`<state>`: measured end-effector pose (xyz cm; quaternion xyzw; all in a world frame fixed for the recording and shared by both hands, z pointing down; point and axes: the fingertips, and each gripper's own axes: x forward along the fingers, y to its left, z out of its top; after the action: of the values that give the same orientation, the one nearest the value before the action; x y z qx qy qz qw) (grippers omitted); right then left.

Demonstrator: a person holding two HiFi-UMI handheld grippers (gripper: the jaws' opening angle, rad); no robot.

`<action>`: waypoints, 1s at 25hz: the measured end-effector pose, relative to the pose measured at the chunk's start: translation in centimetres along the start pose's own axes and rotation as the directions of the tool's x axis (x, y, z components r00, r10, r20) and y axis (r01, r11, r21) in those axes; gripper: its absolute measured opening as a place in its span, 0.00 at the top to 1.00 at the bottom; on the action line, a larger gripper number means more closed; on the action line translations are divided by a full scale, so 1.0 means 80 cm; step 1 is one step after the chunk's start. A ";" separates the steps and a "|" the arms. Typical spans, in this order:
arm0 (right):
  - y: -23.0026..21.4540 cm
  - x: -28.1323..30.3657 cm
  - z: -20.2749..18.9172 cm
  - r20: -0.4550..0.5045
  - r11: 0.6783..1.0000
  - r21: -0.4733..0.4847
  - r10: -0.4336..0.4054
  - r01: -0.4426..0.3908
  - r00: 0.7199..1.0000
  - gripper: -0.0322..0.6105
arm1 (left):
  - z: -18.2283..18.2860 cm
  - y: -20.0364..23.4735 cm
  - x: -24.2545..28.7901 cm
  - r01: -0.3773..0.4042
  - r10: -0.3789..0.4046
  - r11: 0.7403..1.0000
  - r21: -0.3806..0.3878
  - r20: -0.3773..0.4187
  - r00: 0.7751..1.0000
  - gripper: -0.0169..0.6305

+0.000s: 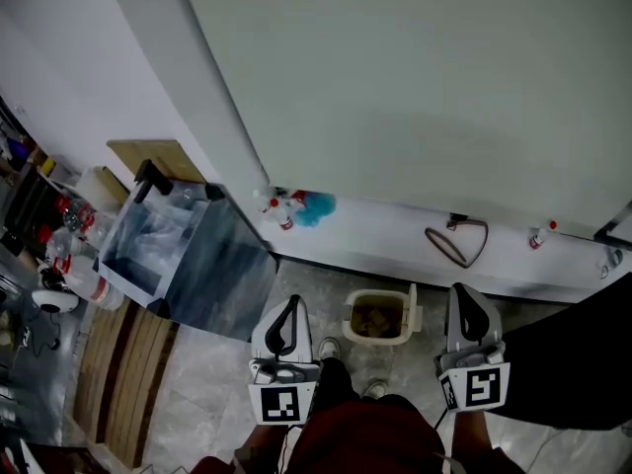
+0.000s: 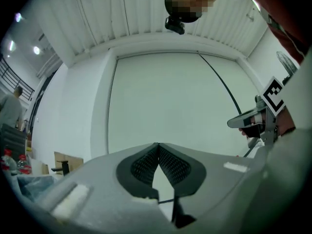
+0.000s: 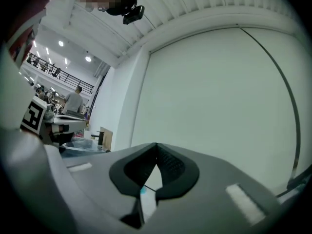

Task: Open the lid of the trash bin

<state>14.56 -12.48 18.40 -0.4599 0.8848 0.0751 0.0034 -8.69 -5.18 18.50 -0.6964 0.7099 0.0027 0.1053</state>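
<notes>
A small cream trash bin (image 1: 375,317) stands on the tiled floor by the white wall, just ahead of the person's feet. Its top shows a brownish inside, and a cream flap (image 1: 414,310) stands at its right edge. My left gripper (image 1: 289,306) hangs to the bin's left, above the floor and apart from it, shut with nothing in it. My right gripper (image 1: 464,294) is to the bin's right, also shut and empty. In the gripper views the left gripper (image 2: 158,146) and right gripper (image 3: 156,146) point at the white wall; the bin is hidden there.
A large clear-sided container (image 1: 188,255) stands at the left by wooden boards (image 1: 123,363). Spray bottles (image 1: 279,211) and a blue cloth (image 1: 318,206) lie along the wall base, with a looped cable (image 1: 457,241) to the right. Bottles (image 1: 77,265) clutter the far left.
</notes>
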 end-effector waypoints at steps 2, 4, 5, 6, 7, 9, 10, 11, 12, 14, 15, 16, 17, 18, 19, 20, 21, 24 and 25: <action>0.002 -0.002 0.016 0.023 1.000 -0.027 0.001 0.000 1.000 0.95 | 0.013 0.005 -0.002 -0.004 0.003 1.000 0.005 0.015 1.000 0.97; 0.004 -0.004 0.022 0.035 0.999 -0.037 0.003 -0.002 0.999 0.95 | 0.018 0.009 -0.002 -0.014 0.014 1.000 0.001 0.024 1.000 0.97; 0.005 -0.004 0.022 0.036 1.000 -0.031 0.002 -0.001 0.999 0.95 | 0.019 0.010 -0.002 -0.018 0.018 1.000 0.001 0.026 0.999 0.97; 0.004 -0.004 0.021 0.036 1.000 -0.024 0.000 0.001 0.999 0.95 | 0.018 0.012 -0.001 -0.022 0.022 1.000 0.003 0.026 0.999 0.97; 0.003 -0.004 0.020 0.035 1.000 -0.018 -0.003 0.004 0.999 0.95 | 0.016 0.013 -0.001 -0.025 0.025 1.000 0.005 0.025 0.999 0.97; 0.002 -0.005 0.016 0.030 1.000 -0.016 -0.007 0.007 1.000 0.95 | 0.013 0.014 0.000 -0.025 0.025 1.000 0.011 0.021 0.999 0.97; 0.001 -0.004 0.015 0.027 1.000 -0.018 -0.008 0.008 1.000 0.95 | 0.011 0.014 0.000 -0.024 0.023 1.000 0.014 0.018 1.000 0.97; 0.001 -0.004 0.014 0.024 1.000 -0.020 -0.010 0.010 1.000 0.95 | 0.009 0.015 0.000 -0.023 0.022 1.000 0.017 0.014 1.000 0.97; 0.001 -0.003 0.013 0.021 1.000 -0.022 -0.011 0.012 1.000 0.95 | 0.007 0.015 0.001 -0.022 0.022 1.000 0.018 0.011 1.000 0.97; 0.000 -0.003 0.011 0.015 1.000 -0.026 -0.015 0.015 1.000 0.95 | 0.004 0.015 0.002 -0.021 0.021 1.000 0.019 0.010 1.000 0.97; 0.000 -0.004 0.009 0.011 0.999 -0.030 -0.016 0.016 1.000 0.95 | 0.003 0.015 0.003 -0.021 0.020 1.000 0.020 0.010 1.000 0.97; 0.001 -0.004 0.007 0.007 0.999 -0.034 -0.015 0.015 1.000 0.95 | 0.002 0.014 0.003 -0.020 0.020 1.000 0.019 0.010 1.000 0.97; 0.001 -0.004 0.005 0.004 0.999 -0.038 -0.015 0.015 1.000 0.95 | 0.002 0.014 0.003 -0.019 0.018 1.000 0.018 0.011 1.000 0.97; 0.002 -0.005 0.005 0.002 0.999 -0.039 -0.016 0.016 1.000 0.95 | 0.002 0.013 0.004 -0.017 0.017 1.000 0.017 0.014 1.000 0.97; 0.001 -0.005 0.004 0.002 0.999 -0.038 -0.018 0.018 1.000 0.95 | 0.002 0.012 0.004 -0.015 0.015 1.000 0.017 0.016 1.000 0.97; 0.000 -0.005 0.004 0.002 0.999 -0.036 -0.021 0.021 1.000 0.95 | 0.003 0.011 0.005 -0.013 0.013 1.000 0.018 0.017 1.000 0.97; -0.001 -0.005 0.004 0.002 0.999 -0.033 -0.023 0.023 1.000 0.95 | 0.004 0.010 0.005 -0.012 0.012 1.000 0.016 0.019 1.000 0.97; -0.002 -0.005 0.002 0.001 0.999 -0.031 -0.022 0.023 1.000 0.95 | 0.004 0.009 0.007 -0.011 0.011 1.000 0.008 0.022 1.000 0.97; -0.002 -0.005 0.002 0.000 0.999 -0.032 -0.022 0.022 1.000 0.95 | 0.003 0.008 0.007 -0.010 0.010 1.000 0.008 0.019 1.000 0.97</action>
<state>14.88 -12.24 18.27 -0.4696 0.8784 0.0891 -0.0032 -9.33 -5.66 18.07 -0.6923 0.7124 0.0069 0.1148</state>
